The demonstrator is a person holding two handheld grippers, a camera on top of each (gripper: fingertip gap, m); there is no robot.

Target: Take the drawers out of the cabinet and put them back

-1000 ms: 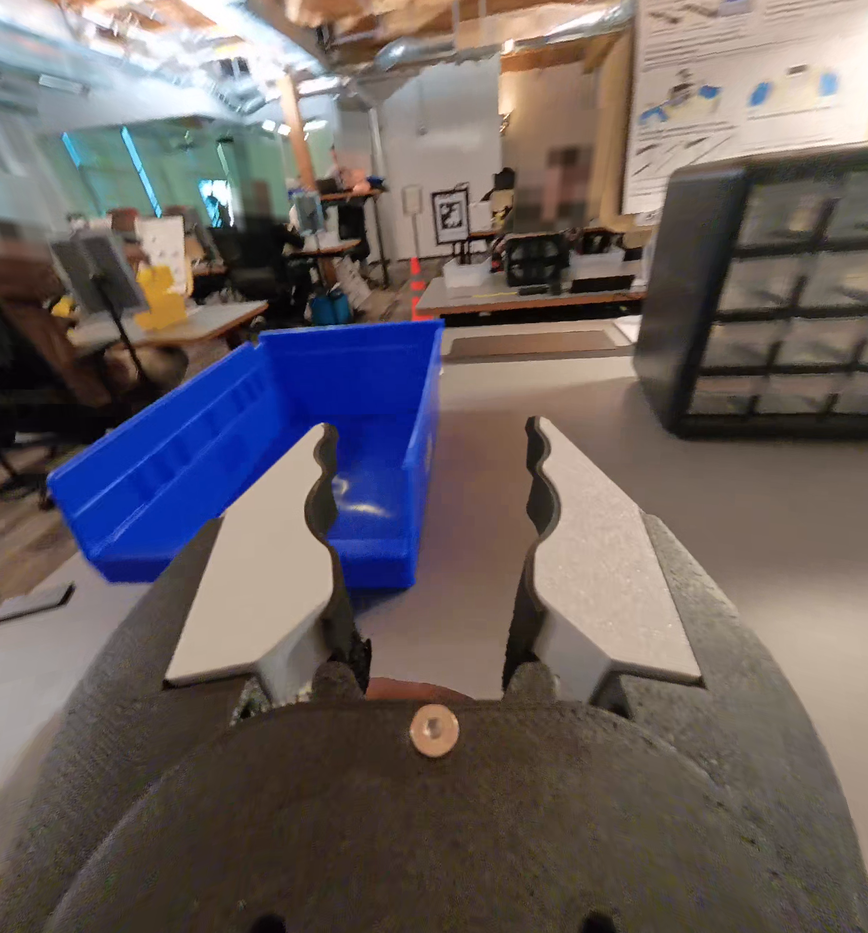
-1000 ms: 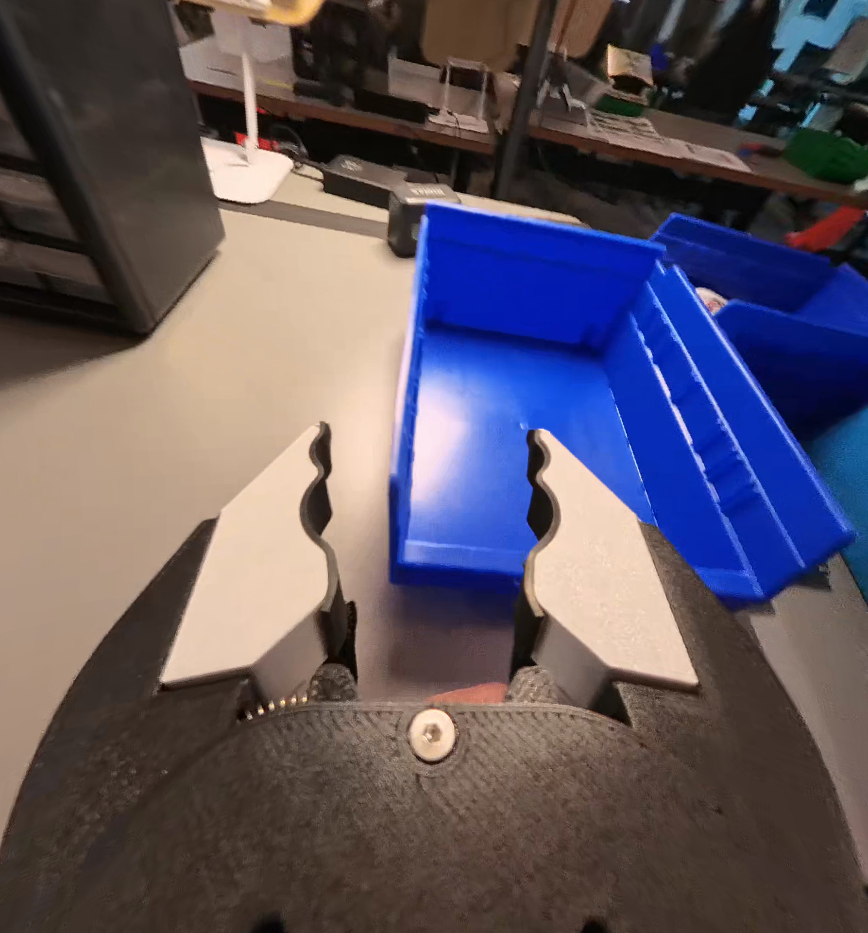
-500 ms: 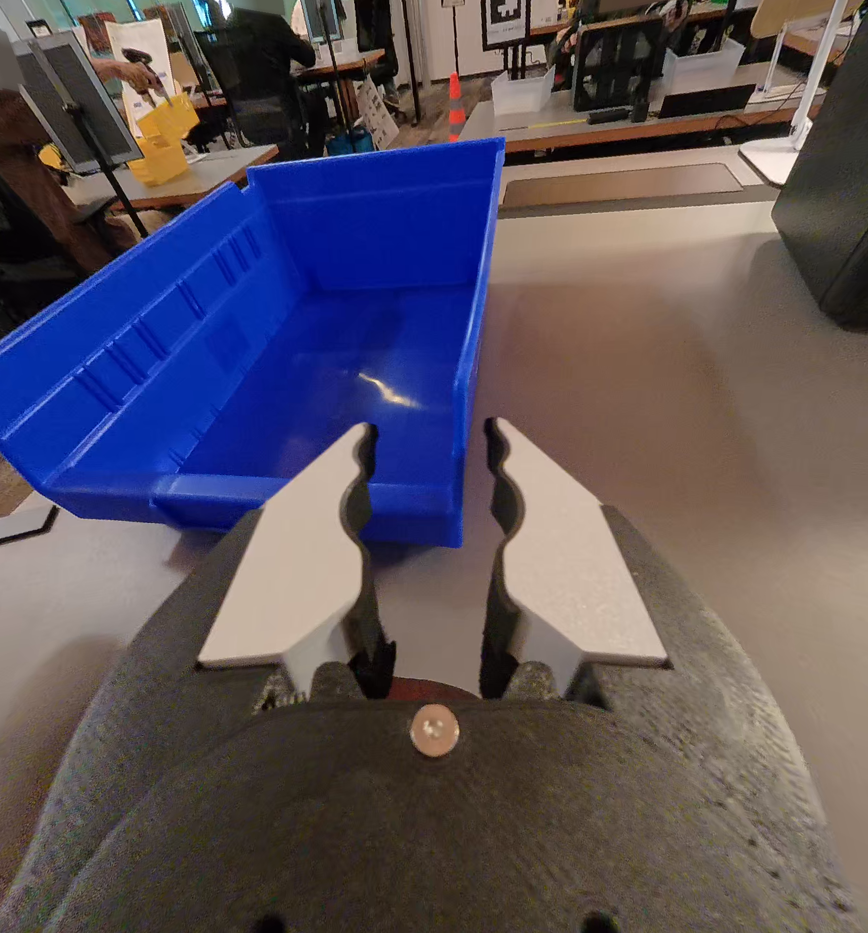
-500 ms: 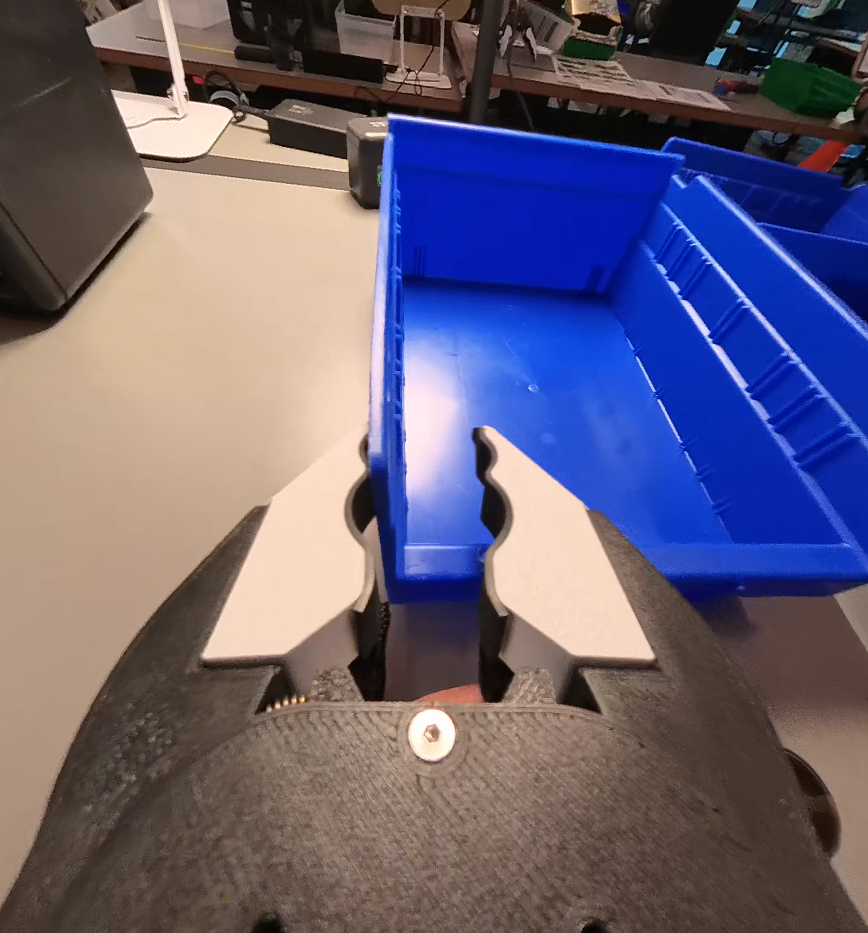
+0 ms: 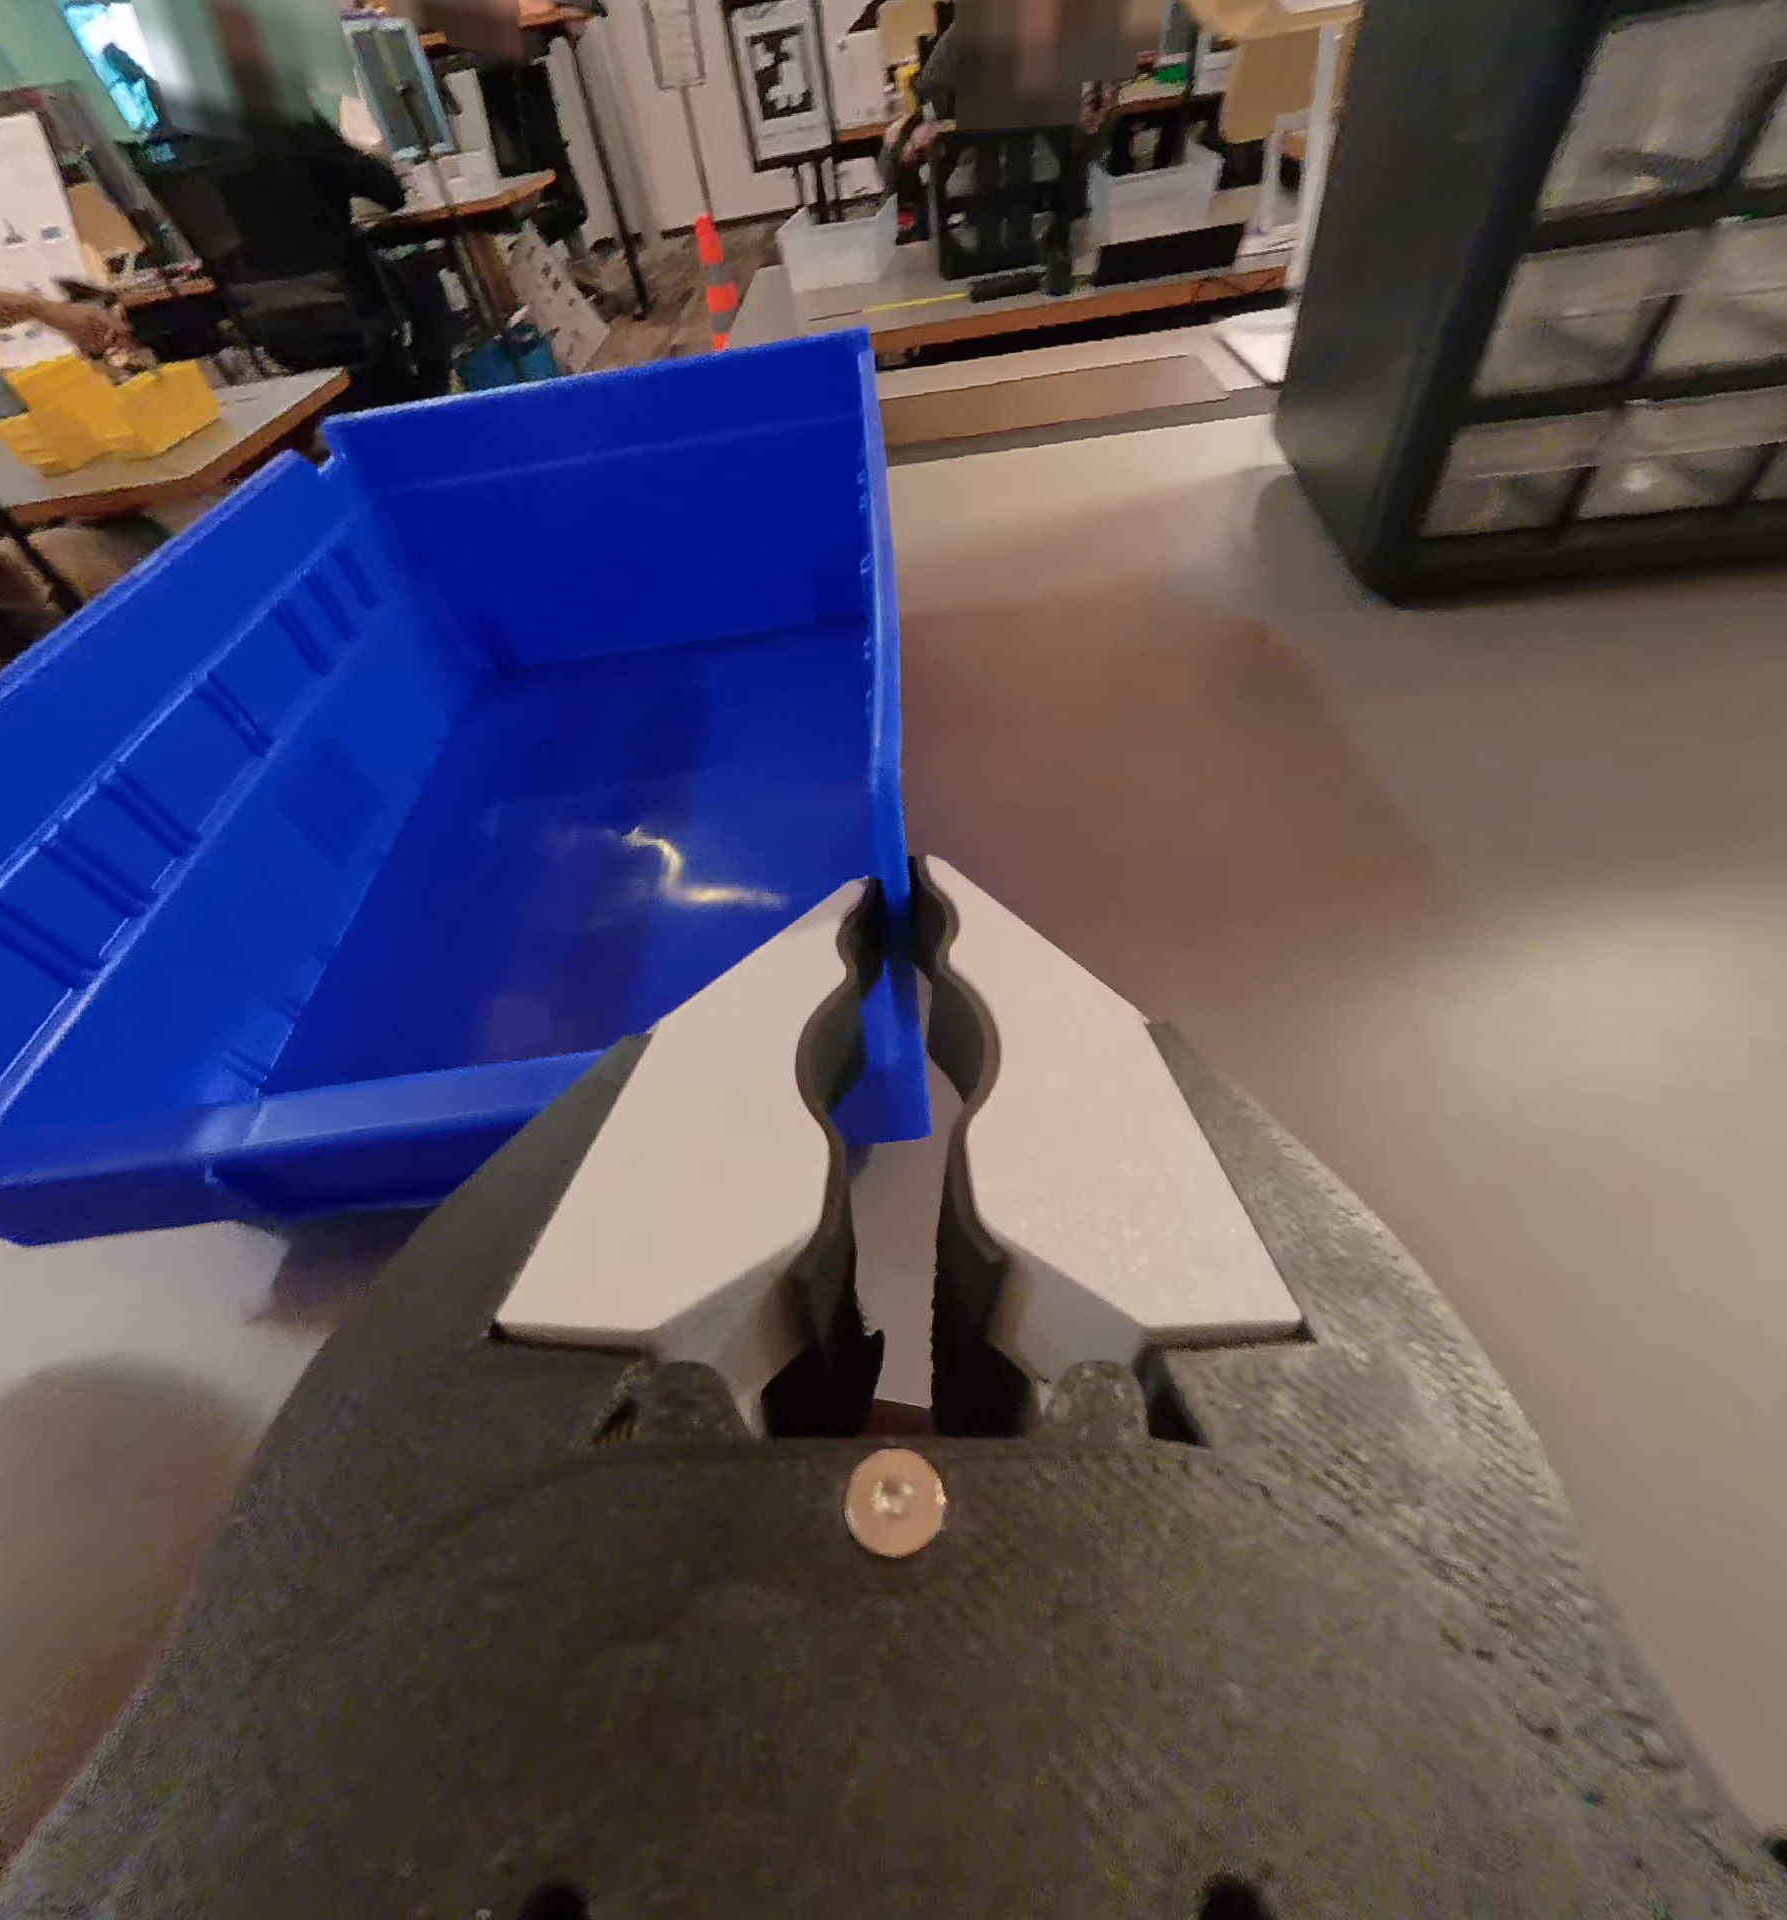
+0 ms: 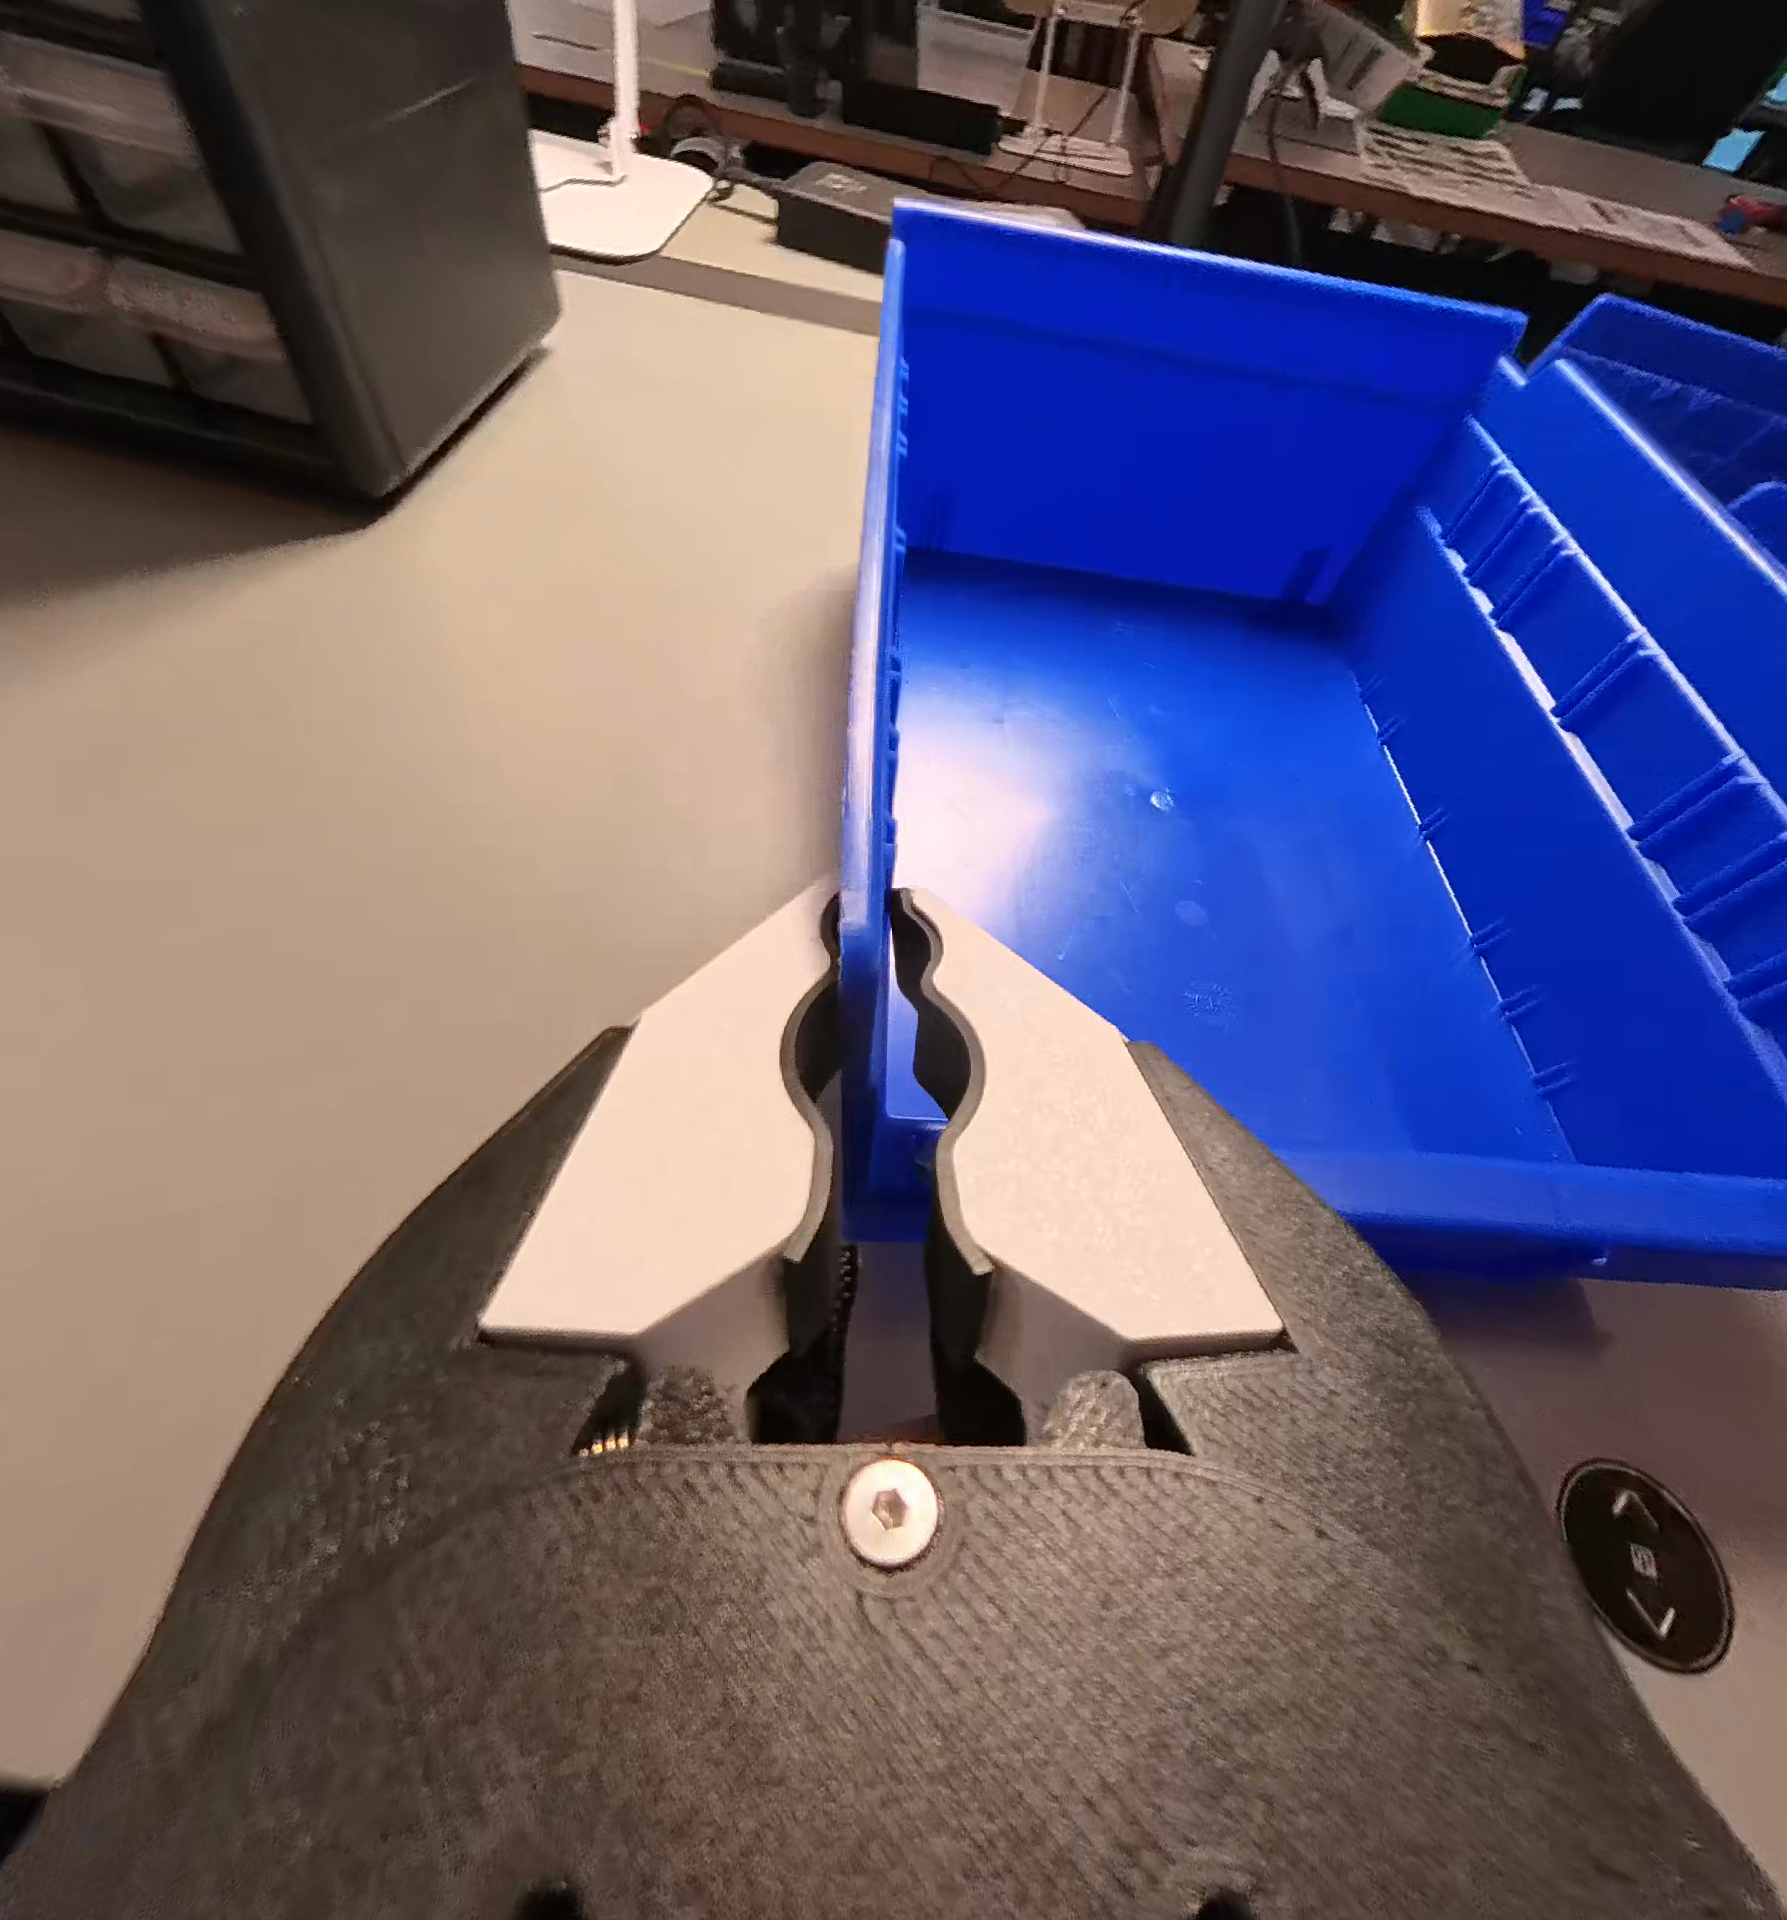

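A black cabinet (image 5: 1595, 291) of clear drawers fills the left view's upper right, on a grey table (image 5: 1388, 935). Lower centre, the left gripper (image 5: 894, 894) clamps one blue bin's (image 5: 556, 779) wall; the right gripper (image 6: 863, 909) clamps another blue bin (image 6: 1232, 831).

Left bin (image 5: 515, 790): blue moulded plastic, glossy, ribbed side wall. Right bin (image 6: 1232, 831): same plastic, floor lightly scuffed, sheen visible. Left tool (image 5: 894, 894) and right tool (image 6: 863, 904): black bodies coarse and grainy; grey fingers (image 5: 1065, 1122) matt, finely textured; bright metal screw (image 6: 890, 1509). Worktop (image 6: 349, 831): smooth, matt grey. Cabinet (image 5: 1554, 312): dark plastic frame, translucent drawers.
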